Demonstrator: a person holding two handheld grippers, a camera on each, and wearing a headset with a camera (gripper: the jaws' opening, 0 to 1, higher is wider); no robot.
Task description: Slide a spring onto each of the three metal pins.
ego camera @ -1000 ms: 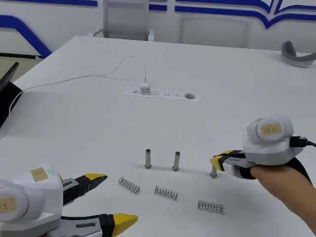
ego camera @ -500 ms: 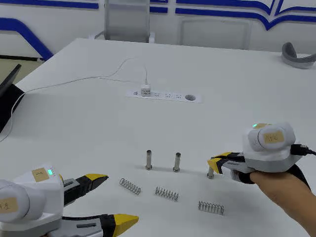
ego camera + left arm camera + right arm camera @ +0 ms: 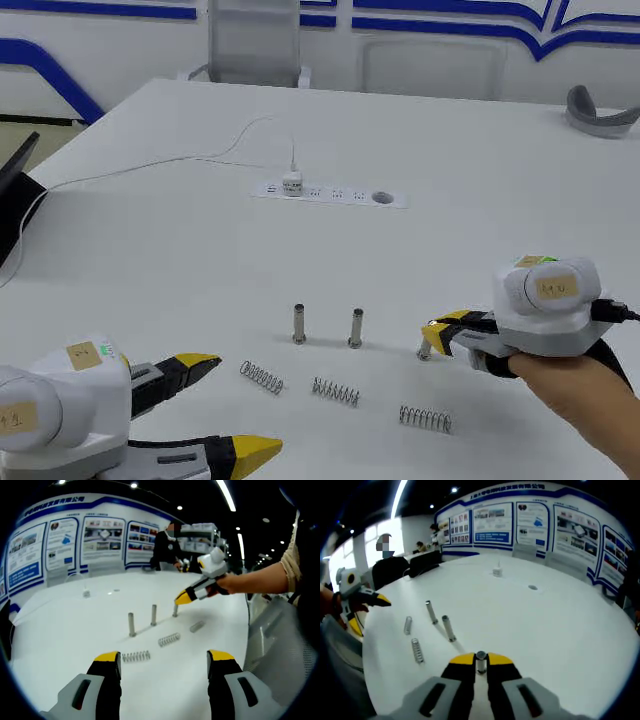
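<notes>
Since a second ago the right tongs [image 3: 433,332] have eased slightly toward the left of the head view. The right pin [image 3: 425,349] at their tips seems to have come along, though the shift is small and the camera has moved too. In the right gripper view those tongs [image 3: 480,662] are drawn in narrow, with the yellow tips pressed on either side of the right pin [image 3: 480,660], which stands upright between them. I cannot tell whether its foot rests on the counter [image 3: 150,250].

The left pin [image 3: 298,323] and the middle pin [image 3: 356,327] stand upright side by side at lower centre of the head view, left of the held one and apart from it. Below them three springs lie flat in a slanting row: the left spring [image 3: 261,375], the middle spring [image 3: 335,391] and the right spring [image 3: 425,418]. All three are clear of the pins and of each other.

The left tongs [image 3: 238,405] hang at the lower left of the head view, spread wide and holding nothing. In the left gripper view the left tongs [image 3: 164,656] frame the left spring [image 3: 136,656].

A white power strip [image 3: 328,191] lies farther up the counter.
</notes>
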